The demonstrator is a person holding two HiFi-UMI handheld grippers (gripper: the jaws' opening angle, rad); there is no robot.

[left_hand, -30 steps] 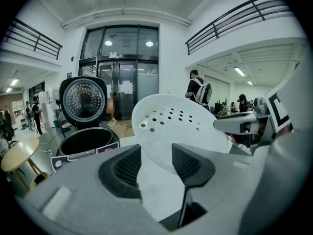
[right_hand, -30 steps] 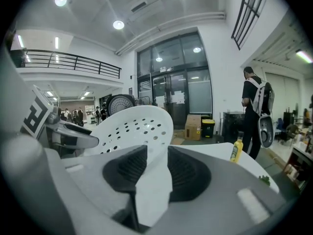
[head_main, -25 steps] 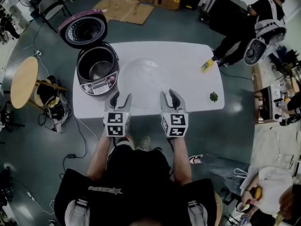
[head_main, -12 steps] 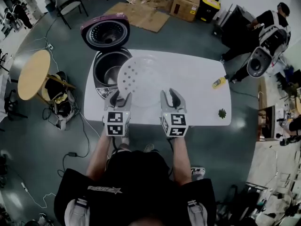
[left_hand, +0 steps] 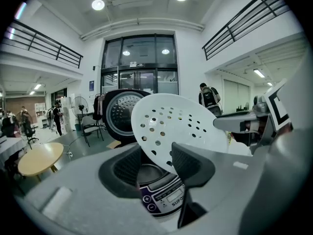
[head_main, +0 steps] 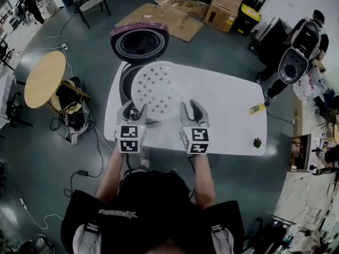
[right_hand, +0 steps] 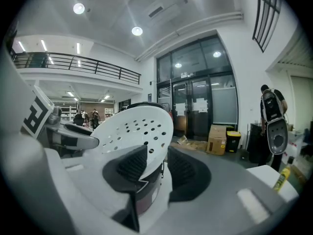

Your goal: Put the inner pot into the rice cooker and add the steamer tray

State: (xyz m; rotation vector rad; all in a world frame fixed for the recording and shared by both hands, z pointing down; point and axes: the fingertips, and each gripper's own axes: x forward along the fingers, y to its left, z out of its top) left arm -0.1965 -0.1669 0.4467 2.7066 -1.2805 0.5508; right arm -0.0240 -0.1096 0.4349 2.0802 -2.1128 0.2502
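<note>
1. Step in hand: the second half of the task, bringing the tray point(head_main: 157, 89) to the cooker point(head_main: 125, 82). The pot point(left_hand: 150, 172) looks already seated, since metal shows inside the cooker body.
2. The left tool point(head_main: 134, 110) is clenched on the tray's near-left rim, and the right tool point(head_main: 190, 109) is clenched on its near-right rim. The rim passes between both pairs of jaws.
3. The tray is held off the tabletop point(head_main: 228, 107) and over the cooker mouth. It reads as tilted, with the far edge higher than the gripped edge. The lid point(head_main: 139, 42) stands open behind.
4. Next move, as I judge it:
   - Level the tray and centre it on the mouth.
   - Lower it until the rim rests on the pot.
   - Release both tools together.
   - Risk: a lopsided set-down if one side lets go first.
5. What each view adds:
   - The head view alone shows how the tray overlaps the mouth, with the cooker peeking out at its left. It hides the pot.
   - The left gripper view looks under the tray to the pot and the control panel point(left_hand: 166, 198).
   - The right gripper view shows only the cooker's dark side, no pot, plus a bottle point(right_hand: 282, 178) well off to the right.
</note>
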